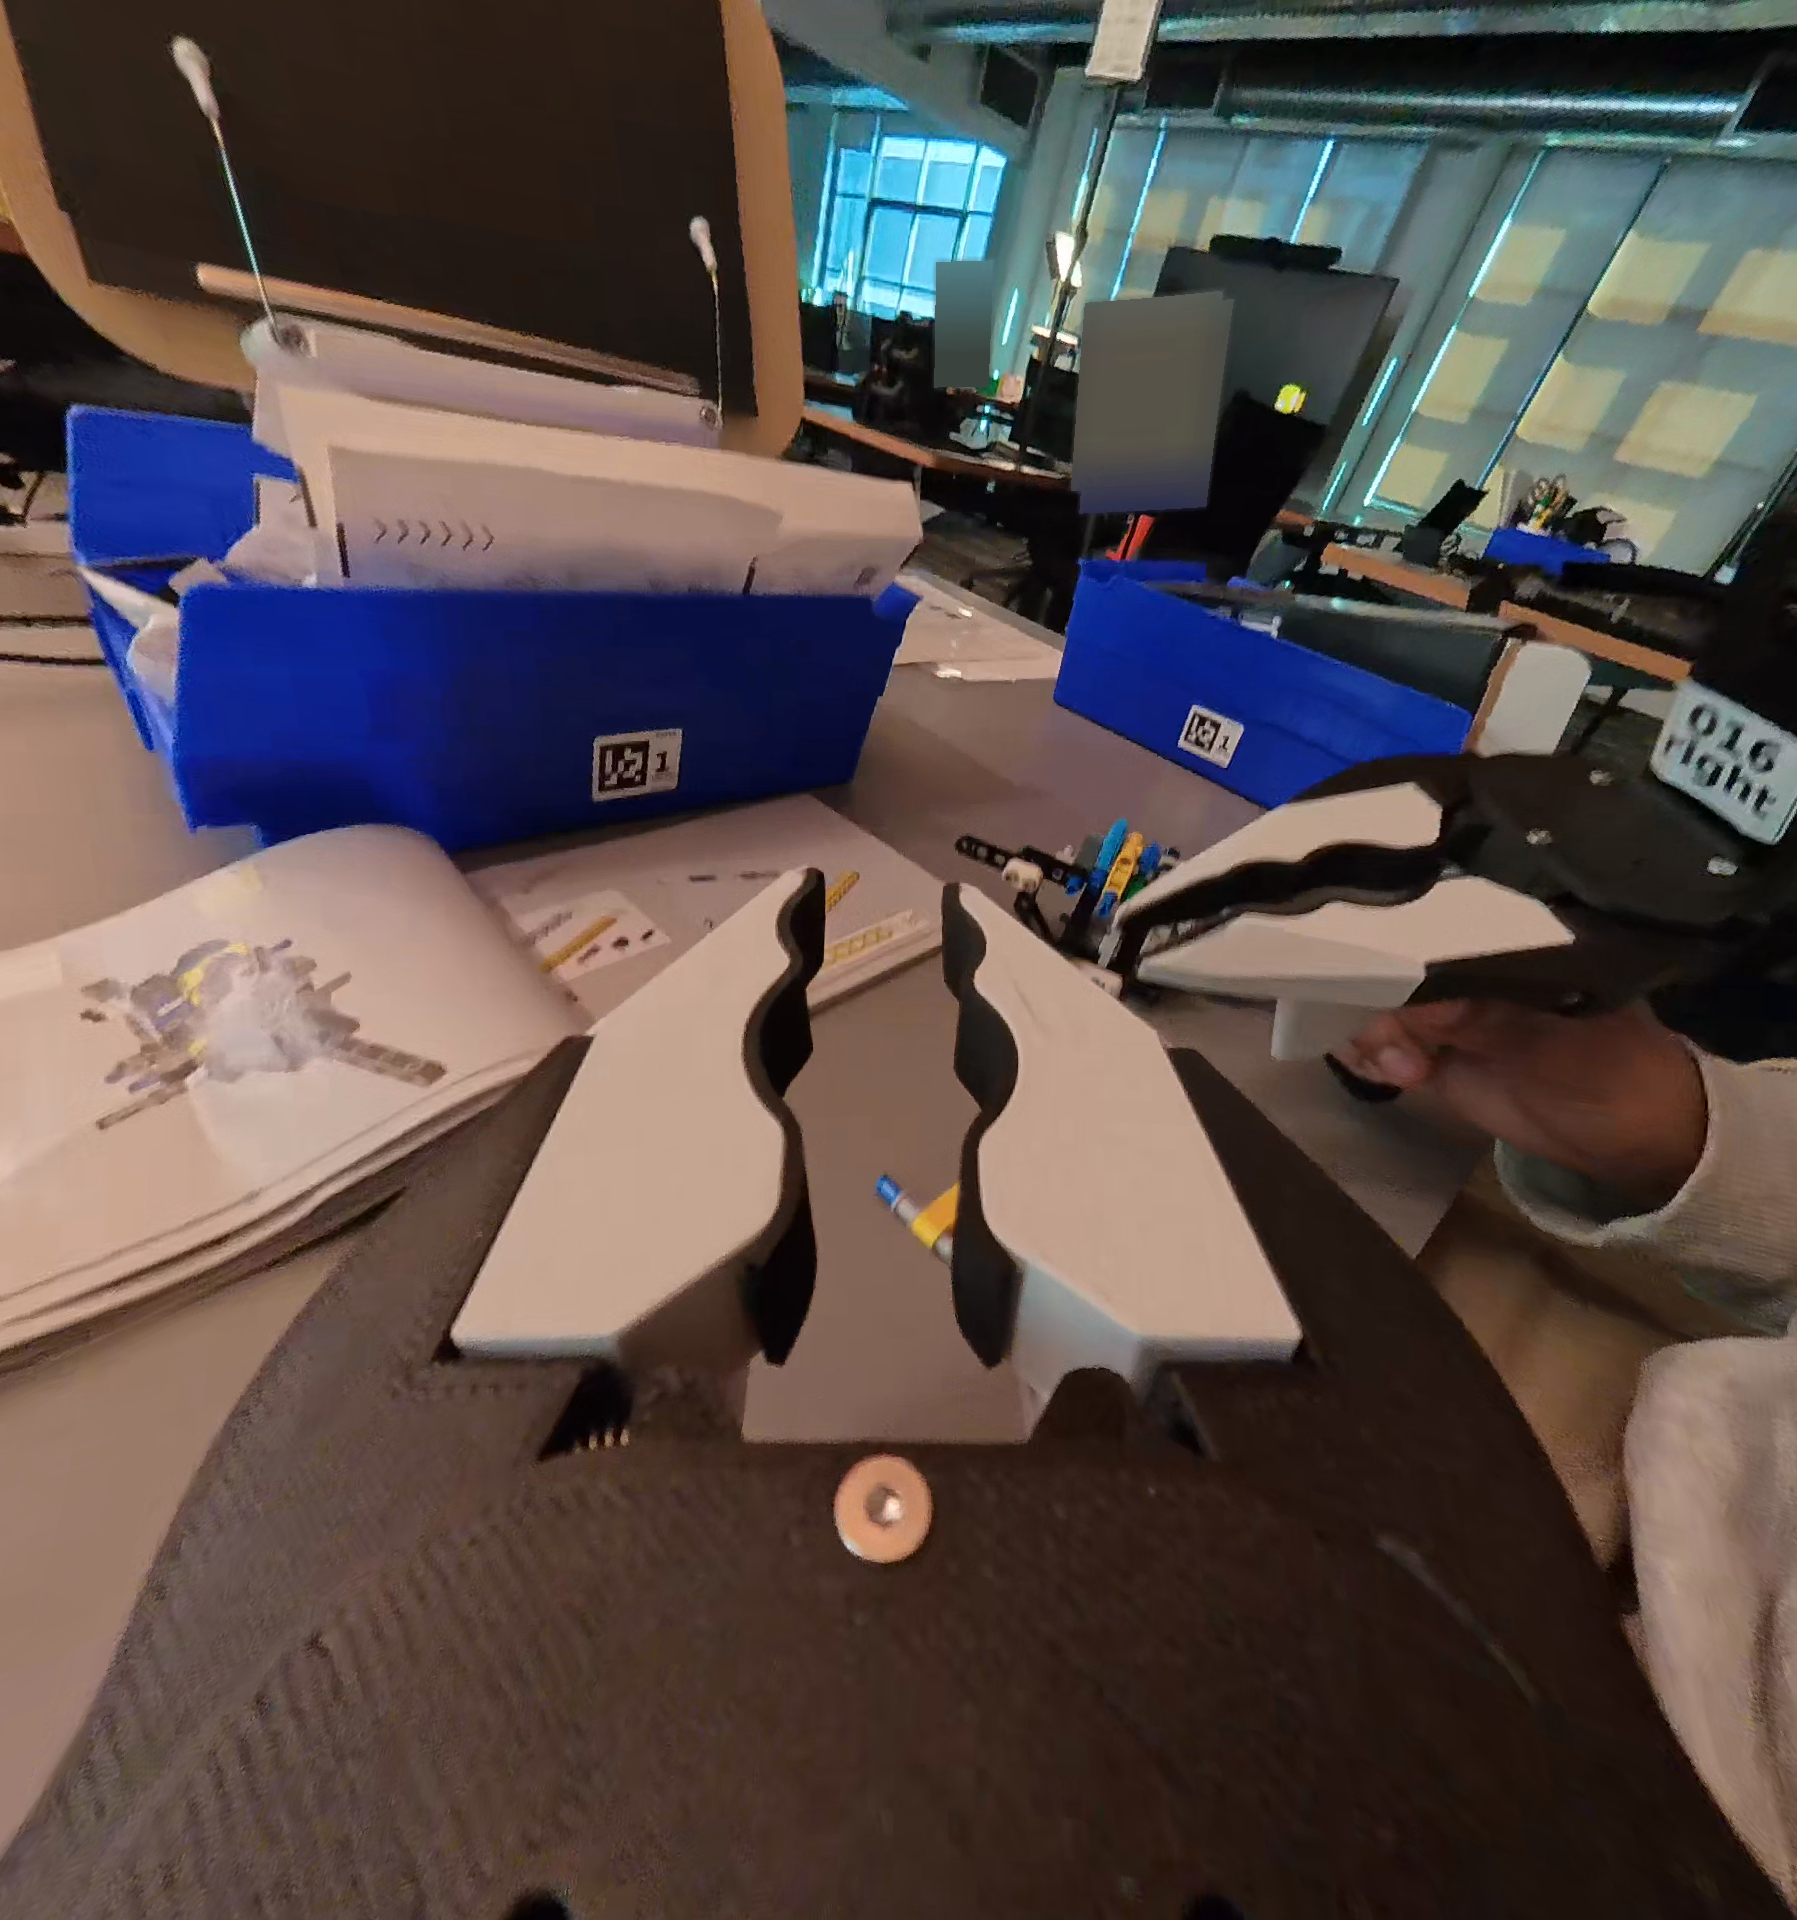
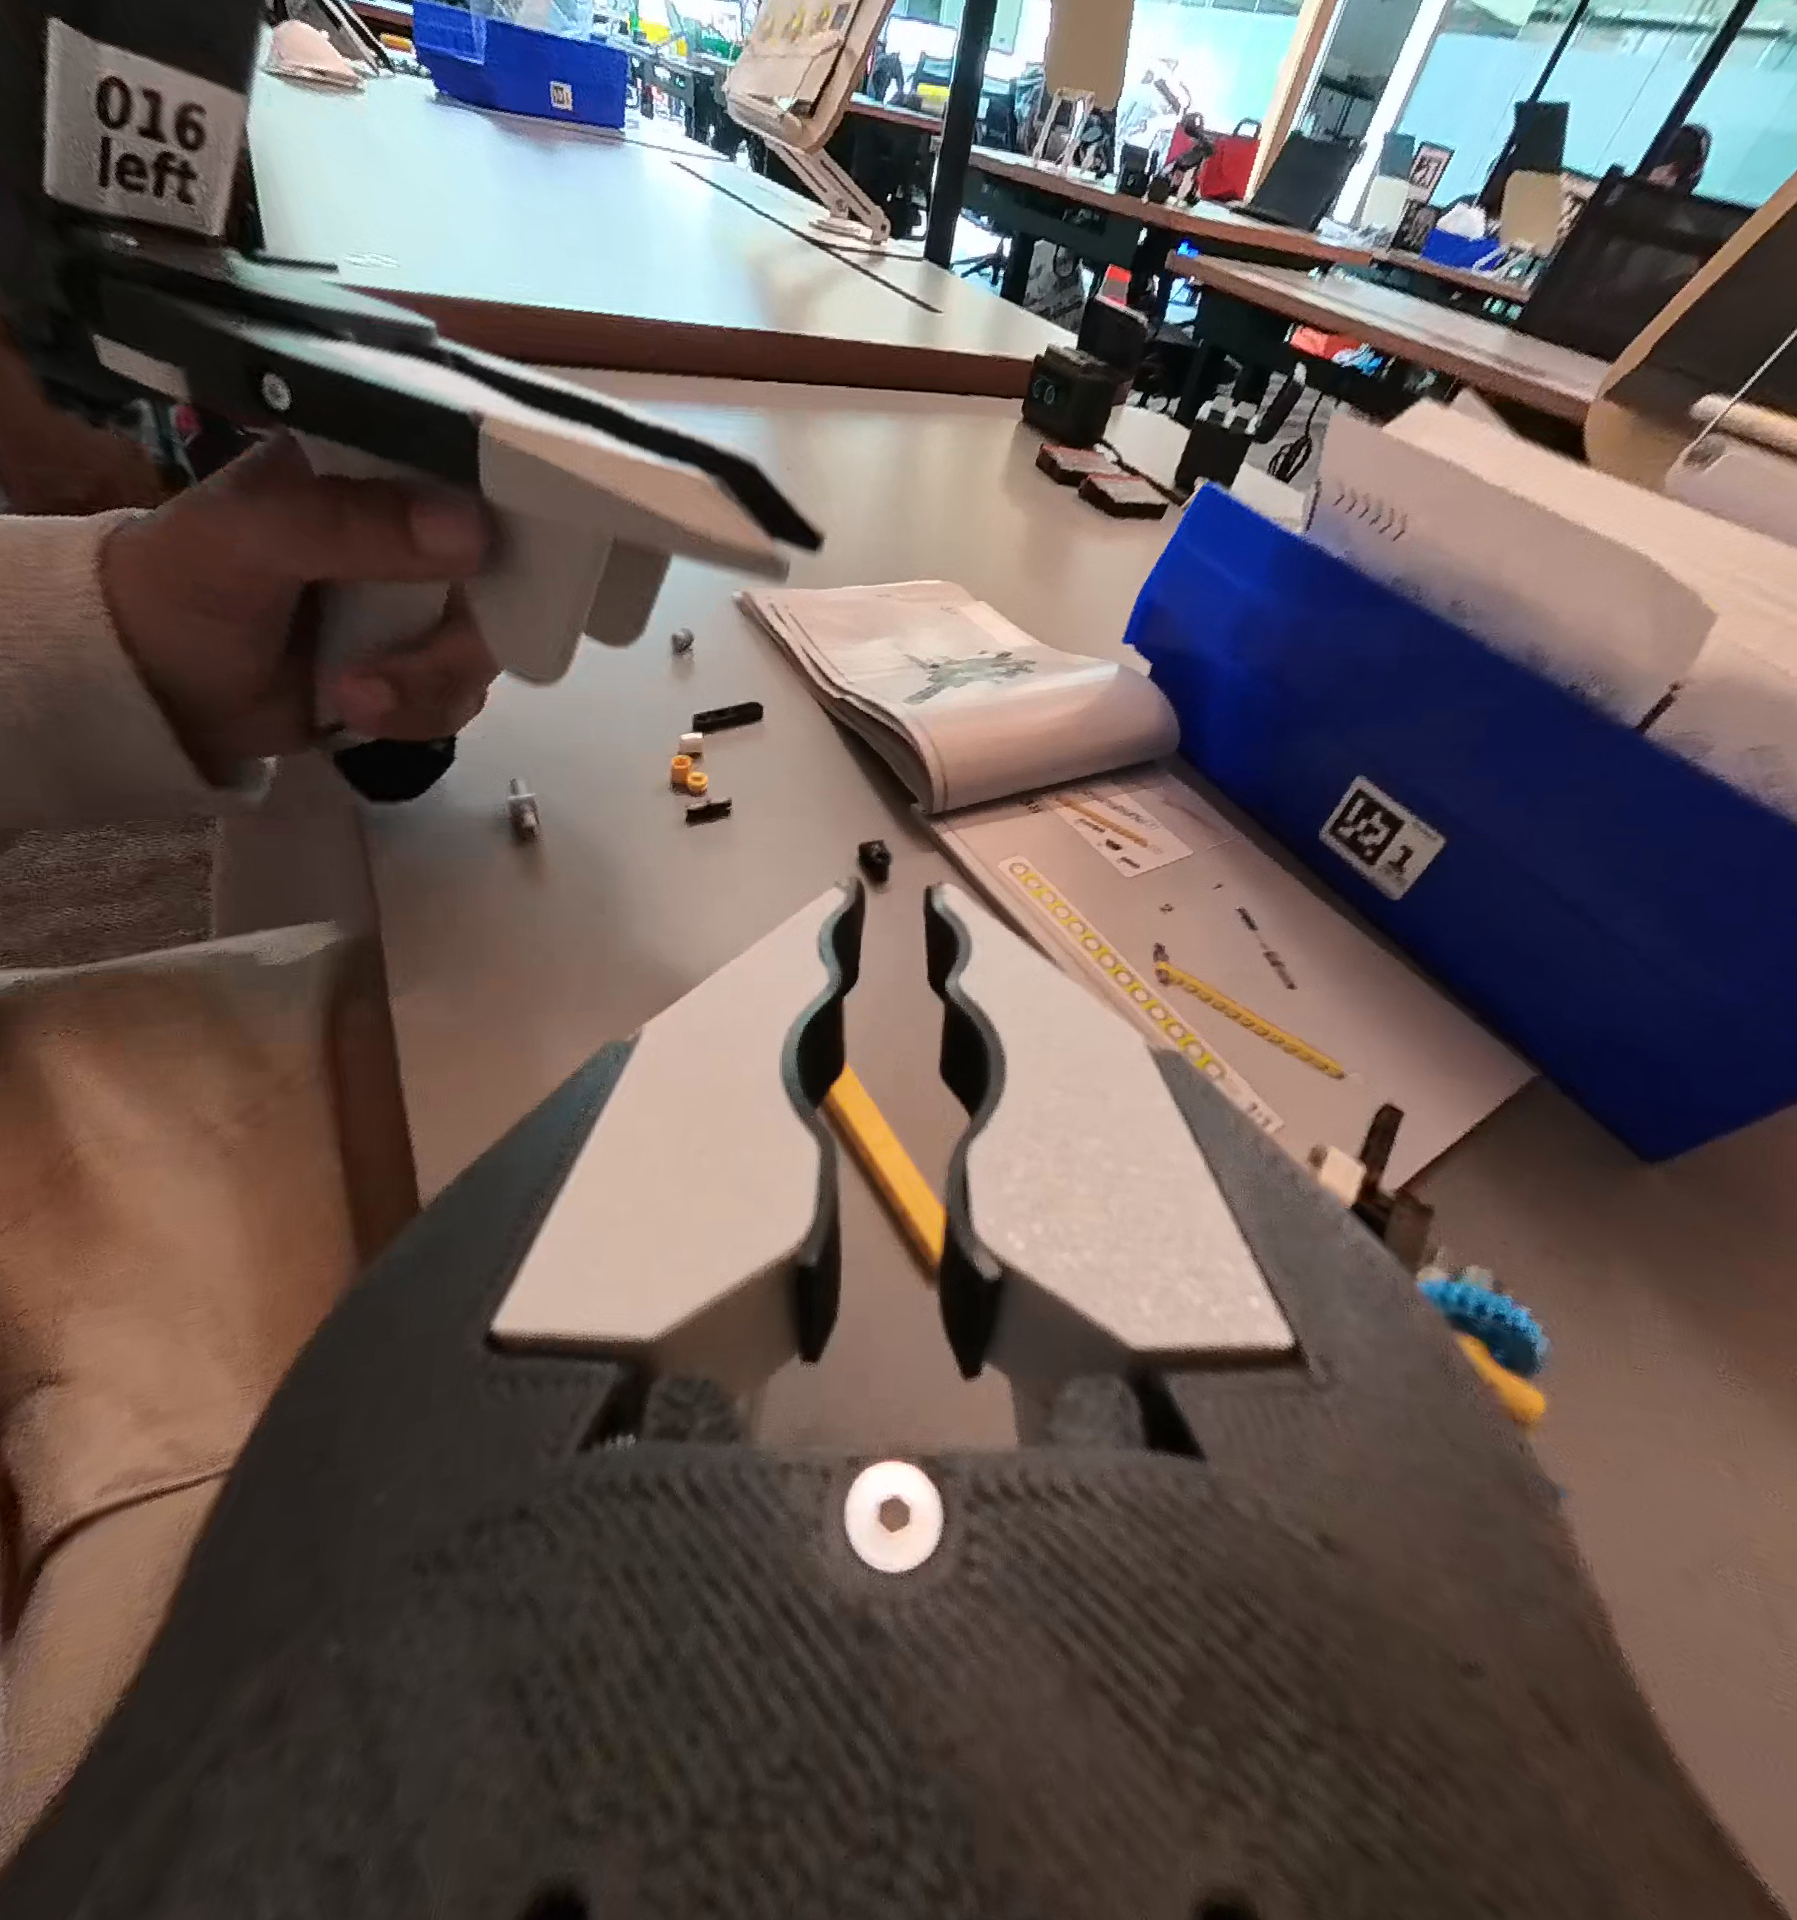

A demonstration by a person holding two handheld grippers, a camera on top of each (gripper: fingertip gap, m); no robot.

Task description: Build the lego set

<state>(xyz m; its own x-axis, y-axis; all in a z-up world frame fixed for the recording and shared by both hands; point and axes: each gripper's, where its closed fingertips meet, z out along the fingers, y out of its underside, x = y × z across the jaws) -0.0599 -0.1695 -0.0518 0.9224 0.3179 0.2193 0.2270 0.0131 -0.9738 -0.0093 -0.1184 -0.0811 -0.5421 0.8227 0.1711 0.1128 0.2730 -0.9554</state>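
My left gripper (image 1: pixel 883 899) is open and empty, hovering above the grey table. A small blue, grey and yellow pin (image 1: pixel 915 1210) shows through the gap, close to its right finger. My right gripper (image 2: pixel 894 896) is narrowly open, and a yellow beam (image 2: pixel 883 1174) shows through its gap; I cannot tell if the beam touches the pads. The partly built model (image 1: pixel 1081 873), black with blue and yellow parts, stands just behind the right gripper's tips (image 1: pixel 1133 935) and shows at that view's right edge (image 2: pixel 1476 1330). The left gripper (image 2: pixel 800 540) hangs over several loose small pieces (image 2: pixel 696 769).
An open instruction booklet (image 1: pixel 250 1039) (image 2: pixel 977 675) lies in front of a blue bin (image 1: pixel 458 707) (image 2: pixel 1496 831) stuffed with paper. A second blue bin (image 1: pixel 1258 696) stands farther right. A loose printed page (image 2: pixel 1185 987) lies by the bin. The table's near edge runs by my sleeves. Across from one pair of fingers to the other is roughly 8 centimeters.
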